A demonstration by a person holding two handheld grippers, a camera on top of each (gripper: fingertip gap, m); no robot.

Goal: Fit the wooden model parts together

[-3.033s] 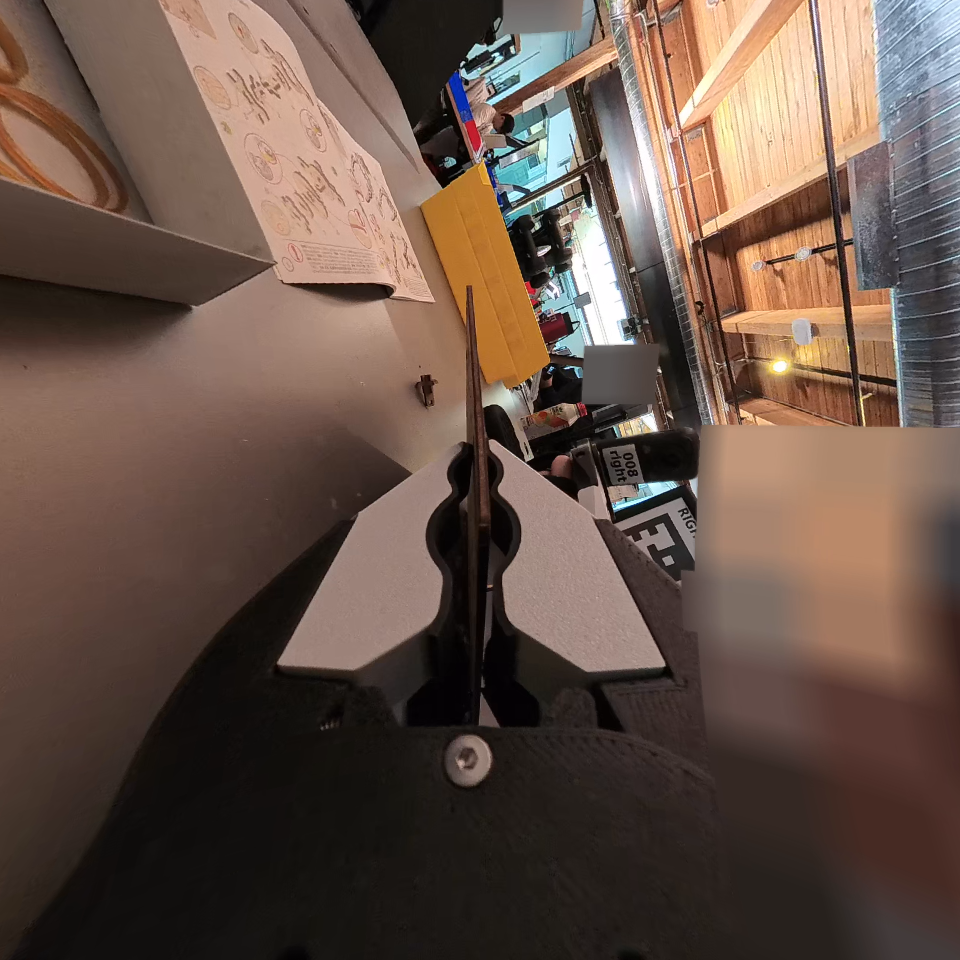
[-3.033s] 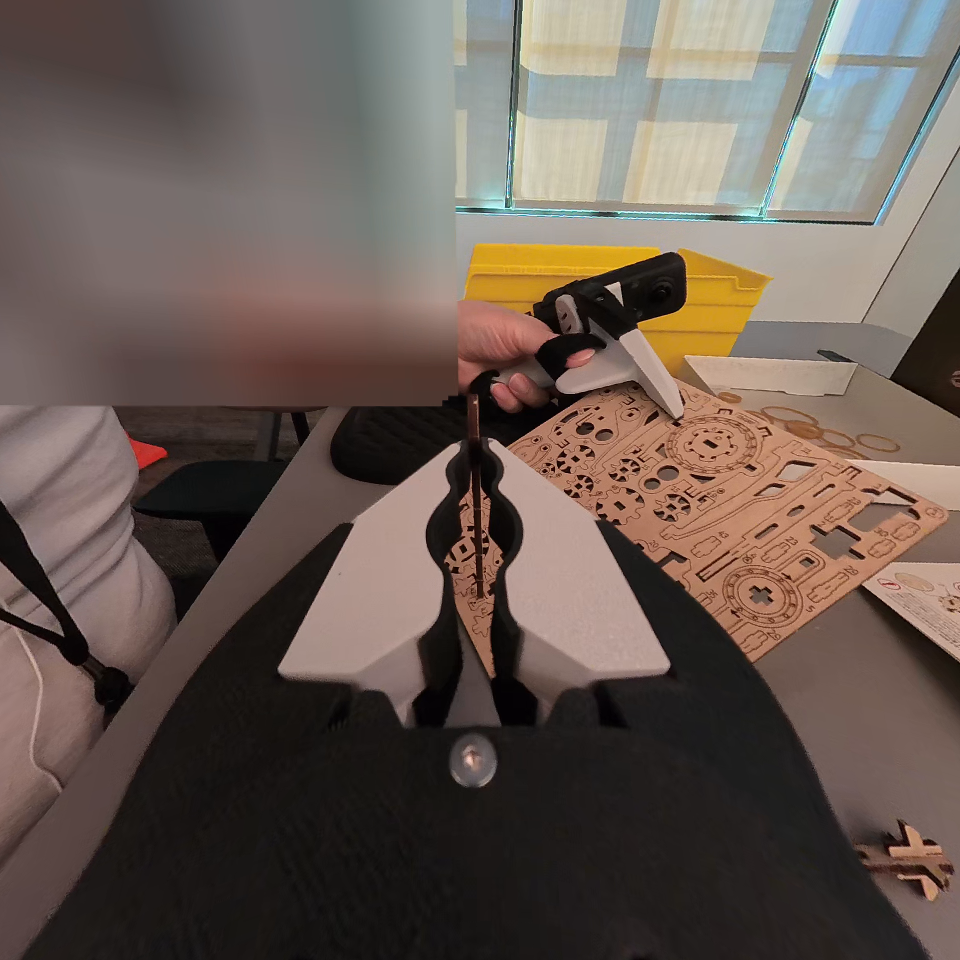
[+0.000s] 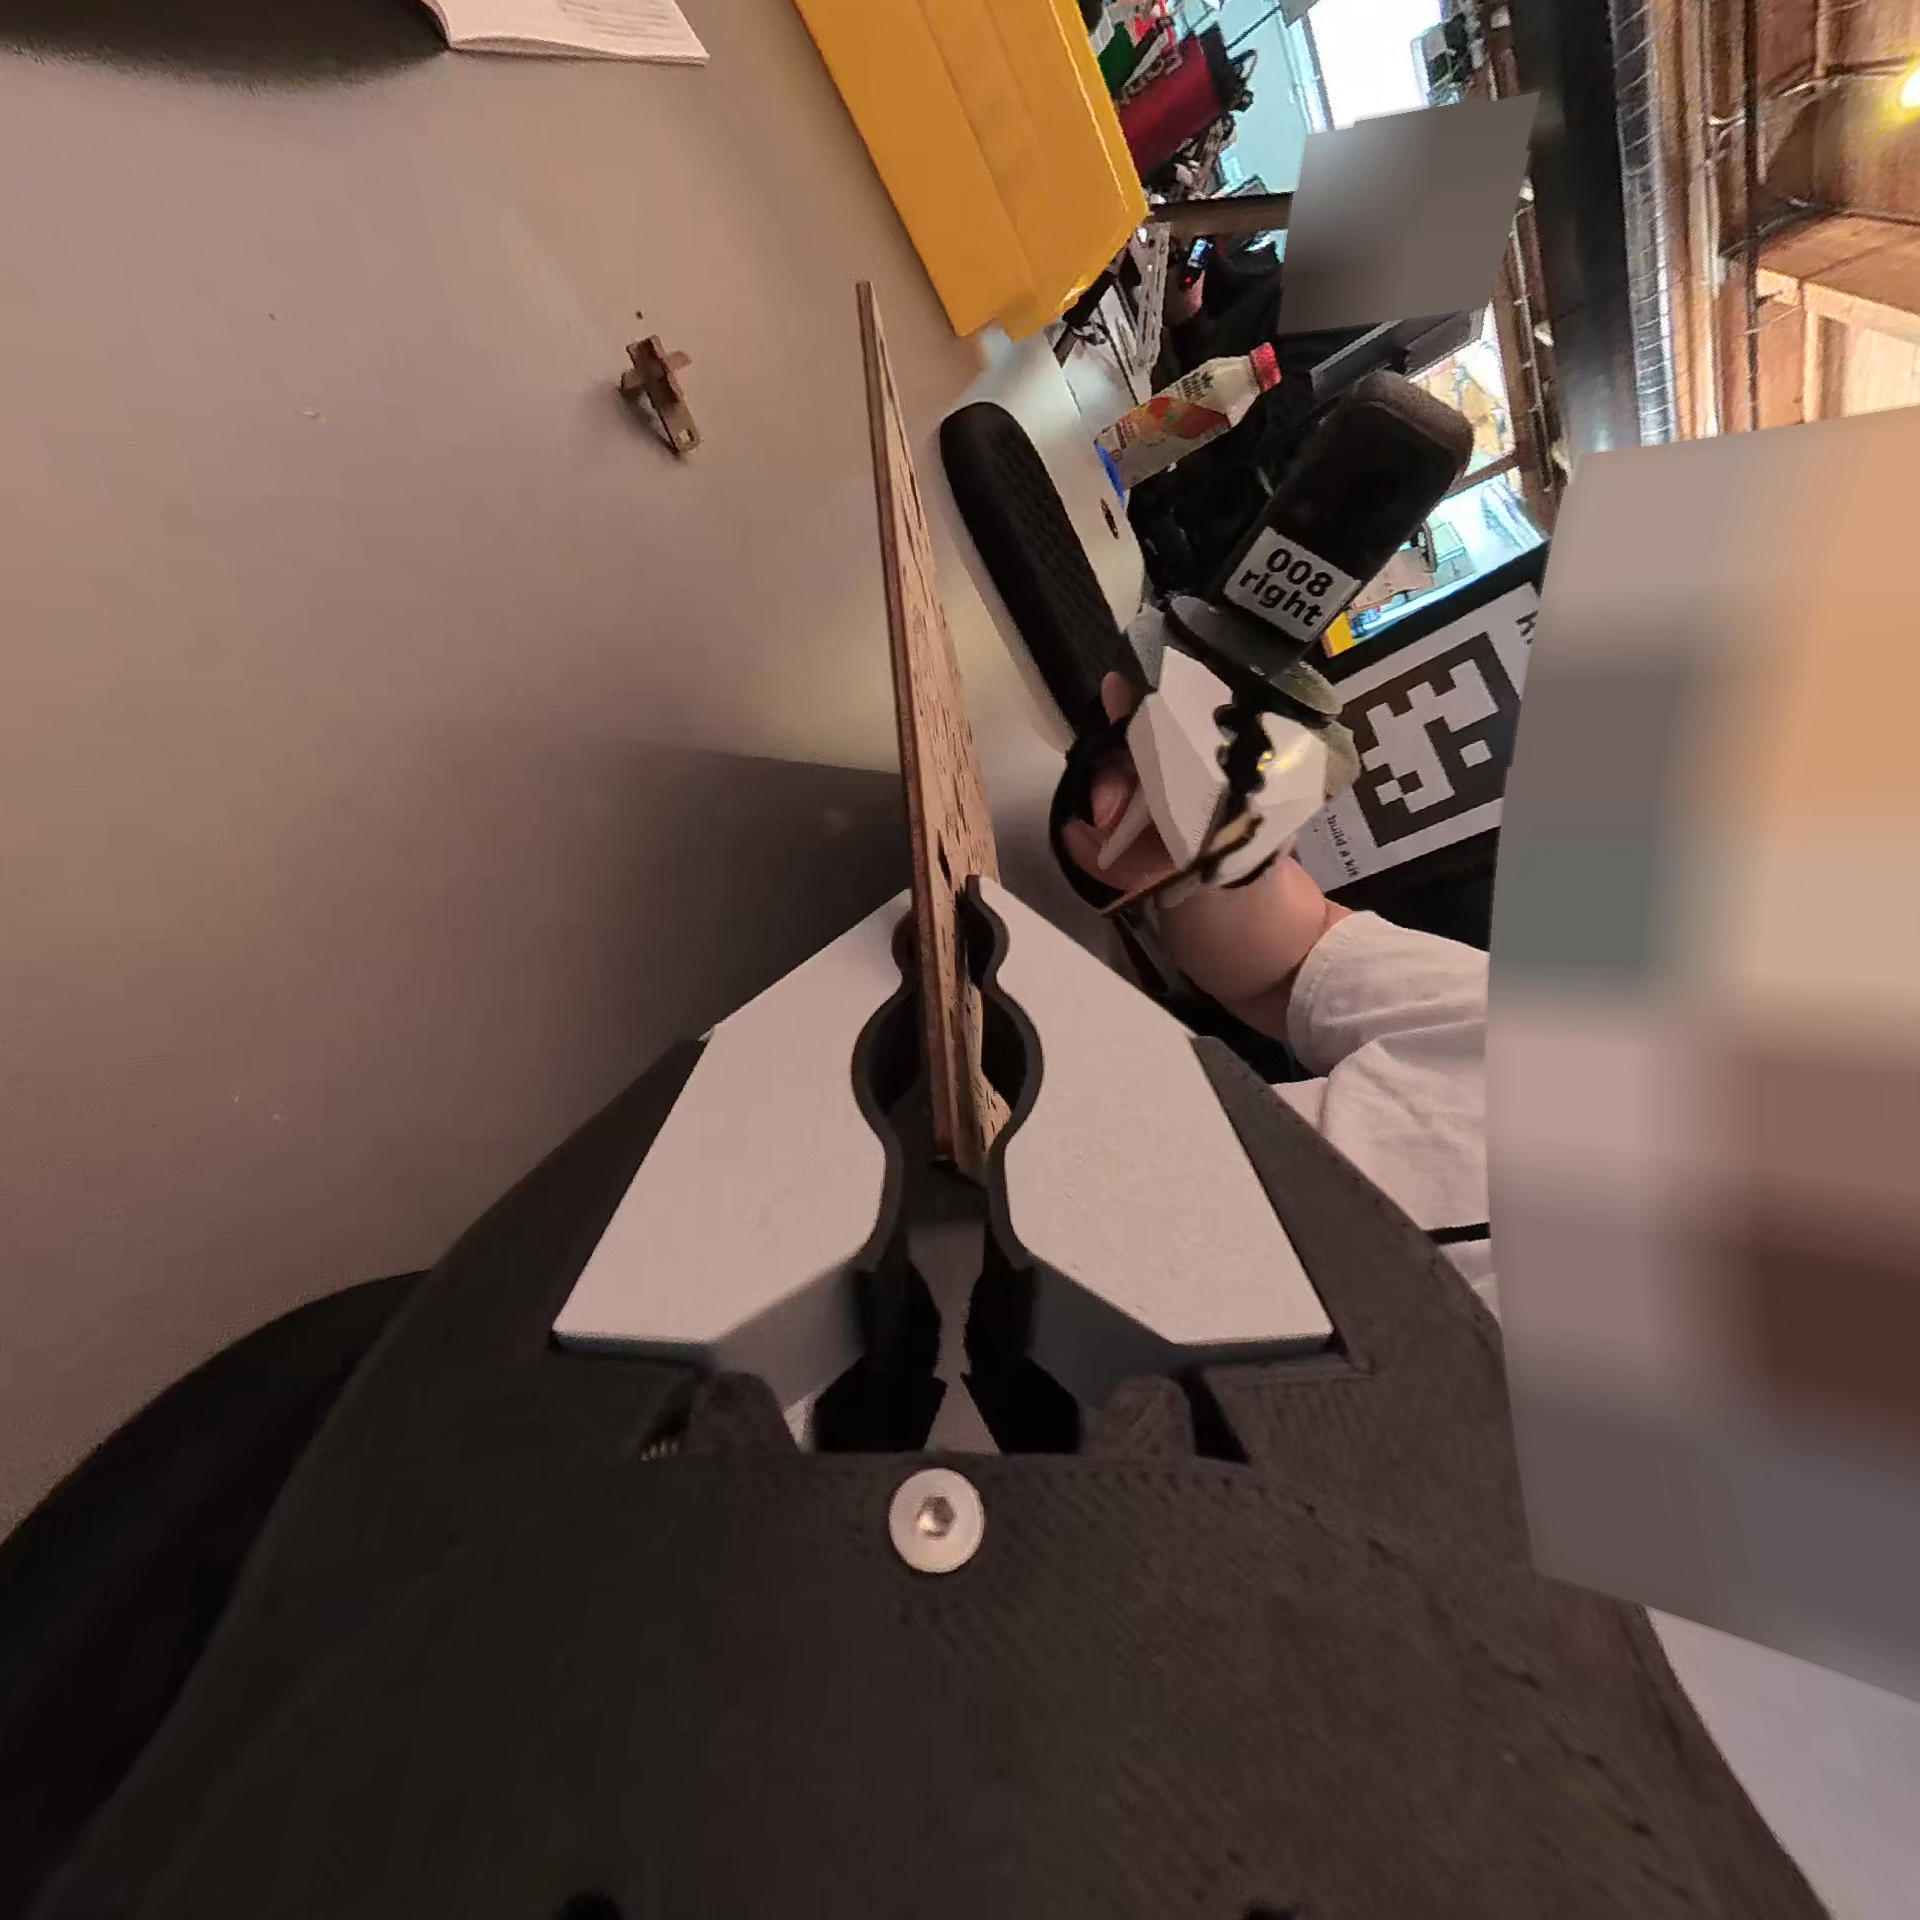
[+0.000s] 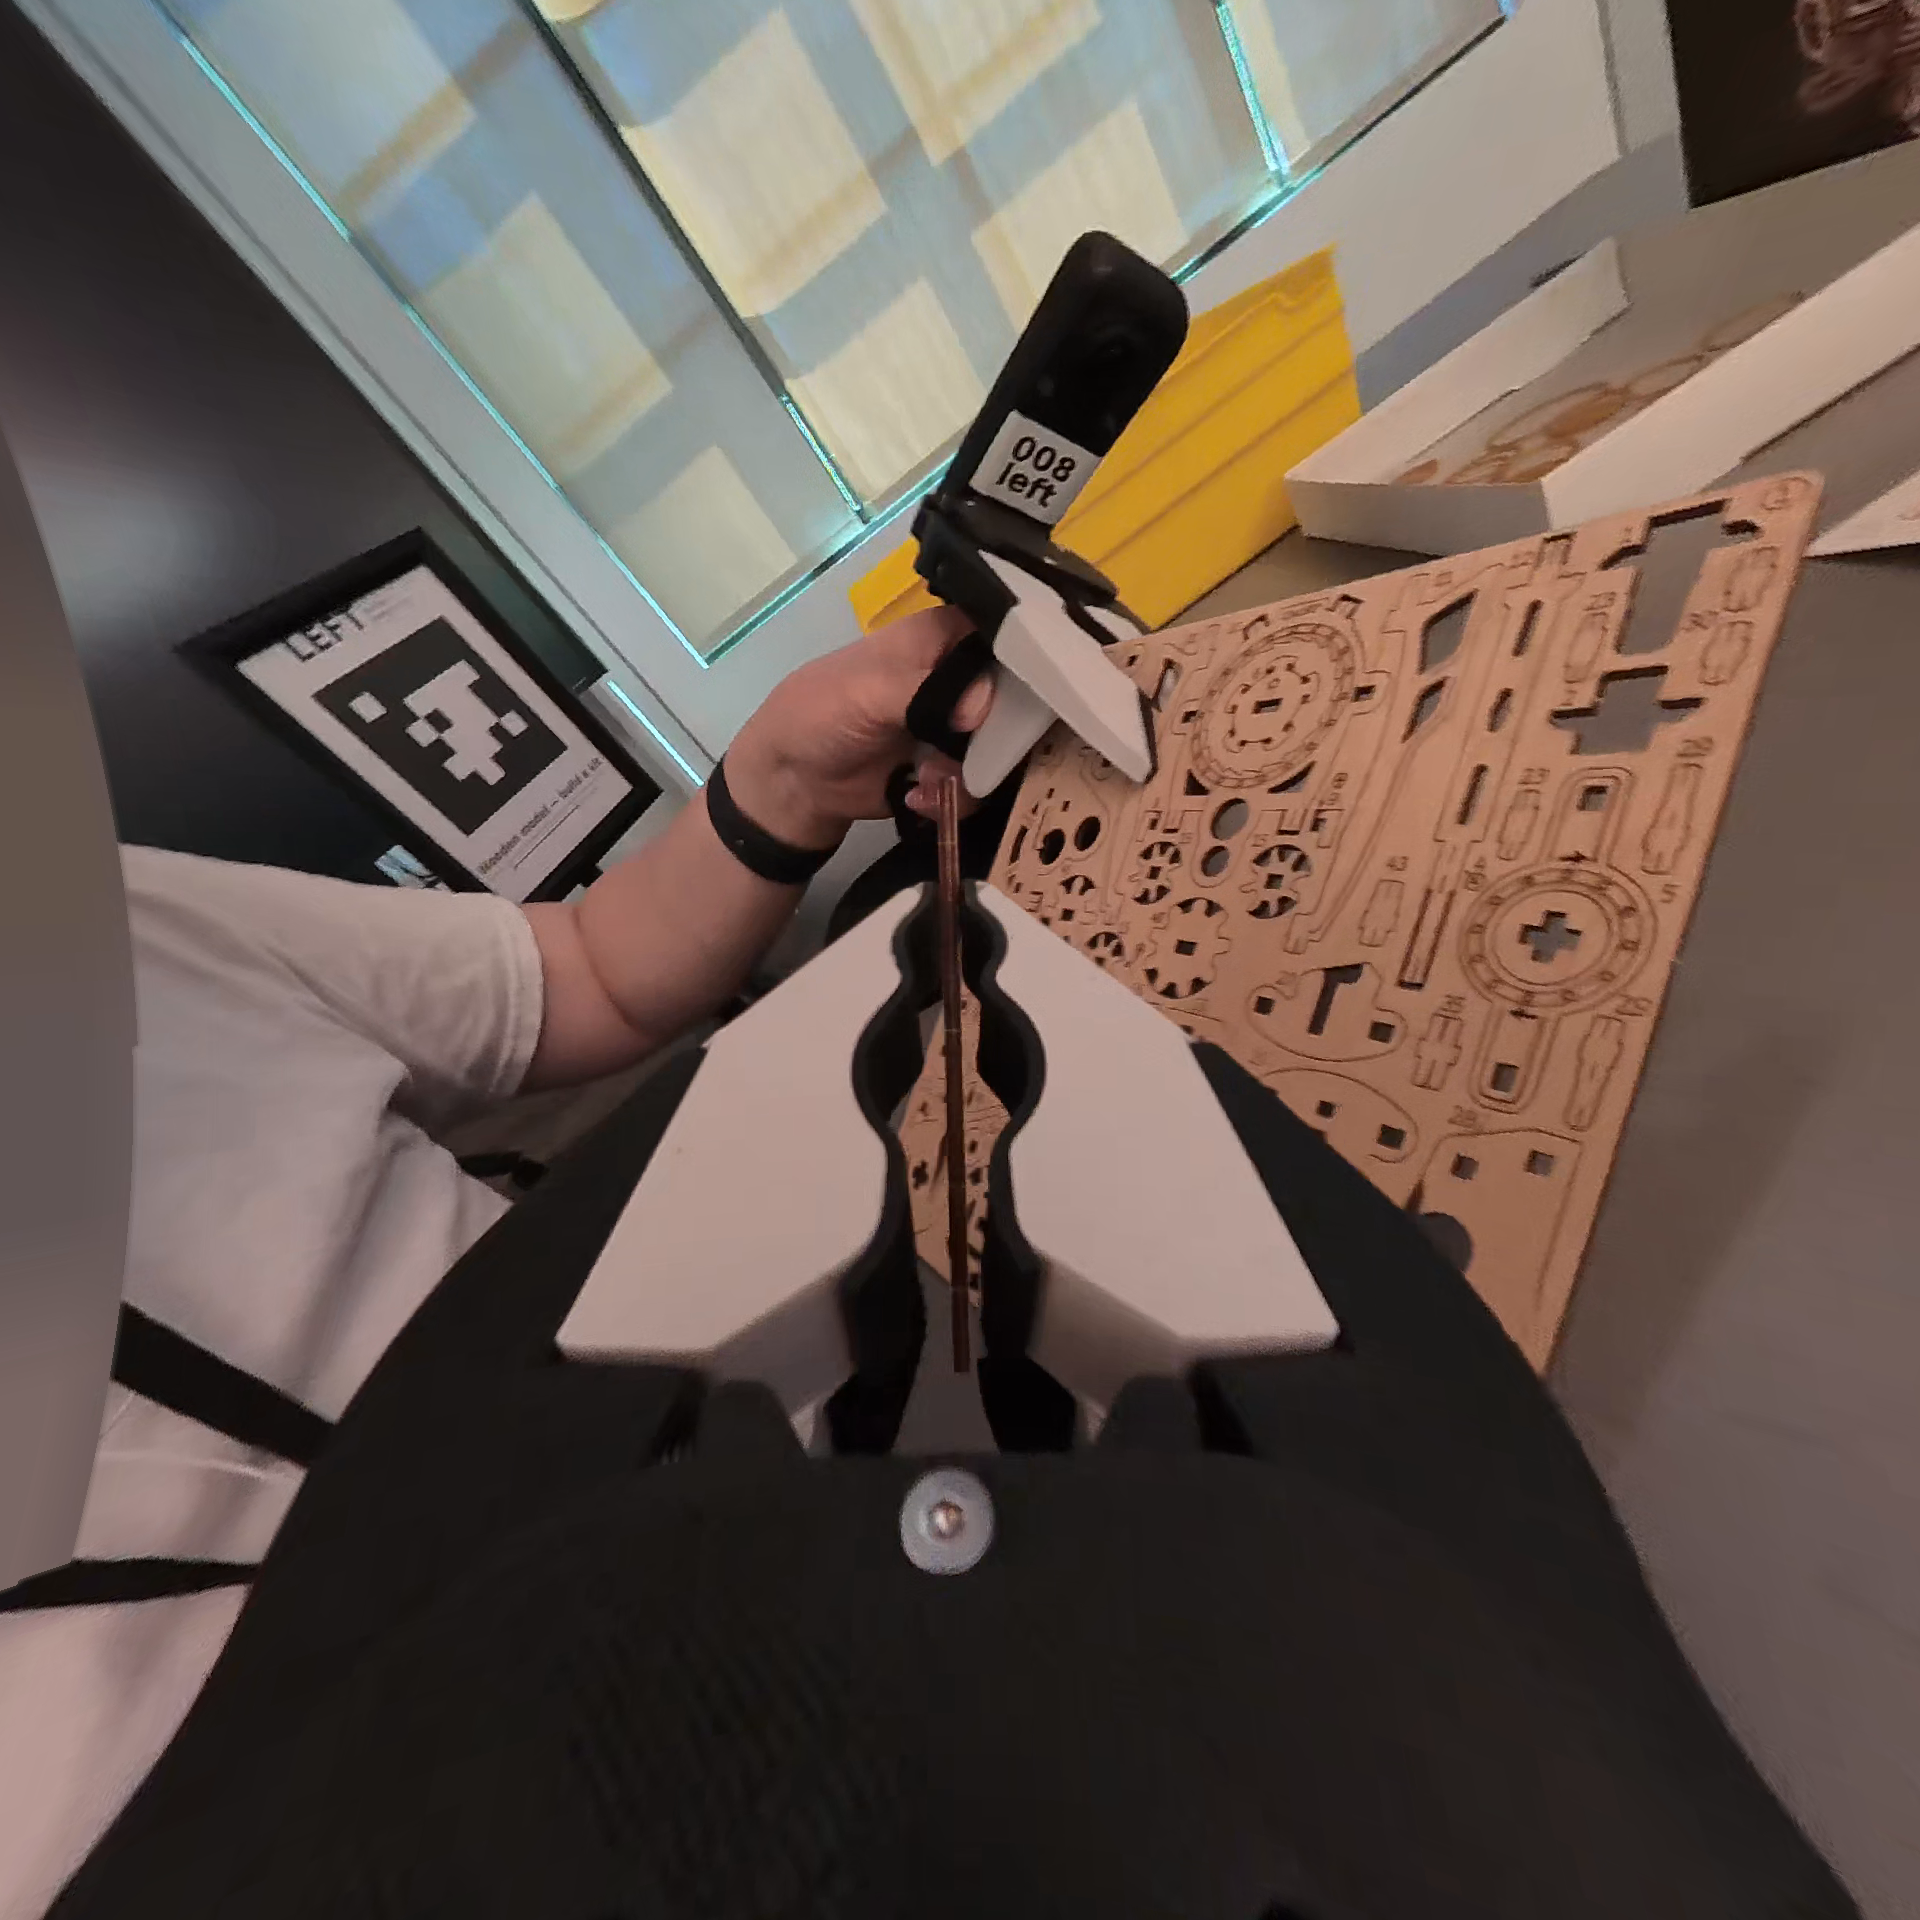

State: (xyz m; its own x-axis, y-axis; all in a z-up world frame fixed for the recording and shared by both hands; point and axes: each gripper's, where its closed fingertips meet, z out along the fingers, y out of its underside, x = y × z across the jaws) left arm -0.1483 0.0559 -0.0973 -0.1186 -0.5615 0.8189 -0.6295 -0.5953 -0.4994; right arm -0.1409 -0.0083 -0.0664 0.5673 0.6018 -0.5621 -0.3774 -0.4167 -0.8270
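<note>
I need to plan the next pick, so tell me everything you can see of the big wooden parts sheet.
The wooden parts sheet is a thin, pale tan board, plywood by its look, laser-cut with gears, rings, cross-shaped slots and small pegs. Several openings are already empty, showing grey table through them. It is lifted at a tilt, not flat: the left gripper is shut on one edge, and the left wrist view sees the sheet nearly edge-on. Whether its far edge rests on the table cannot be told.

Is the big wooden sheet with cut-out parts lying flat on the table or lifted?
Lifted and tilted: the left gripper clamps the flat laser-cut wooden sheet on its edge.
</note>
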